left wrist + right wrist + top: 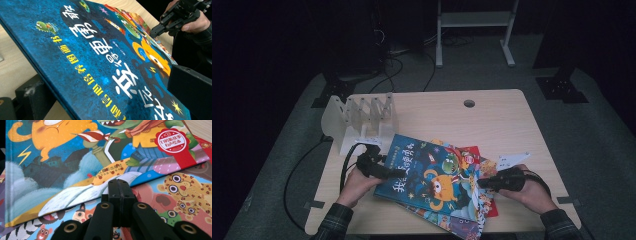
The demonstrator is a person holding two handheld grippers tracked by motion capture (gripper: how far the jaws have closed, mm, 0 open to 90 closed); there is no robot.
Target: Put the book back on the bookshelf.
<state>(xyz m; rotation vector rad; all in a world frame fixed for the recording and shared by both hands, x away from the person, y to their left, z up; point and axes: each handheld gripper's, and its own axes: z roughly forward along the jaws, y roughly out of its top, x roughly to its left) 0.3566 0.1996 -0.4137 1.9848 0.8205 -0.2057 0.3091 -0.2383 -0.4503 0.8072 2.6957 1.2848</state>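
Observation:
A blue picture book point(432, 172) with an orange monster on its cover tops a loose stack of picture books point(459, 222) at the table's front. My left gripper point(387, 172) is shut on the blue book's left edge; in the left gripper view the cover point(100, 57) runs between the jaws, one under it and one over it, with that edge lifted. My right gripper point(482, 182) is shut with its tips pressed together, resting at the blue book's right edge point(82, 192) above a leopard-print cover point(185, 187). The left gripper view also catches the right gripper point(156, 30).
A white slotted rack point(362, 117) stands at the table's back left, with black cables trailing off that side. A white card point(512, 160) lies just behind the right hand. The wooden table point(492, 120) has a round hole point(469, 103) near its far edge.

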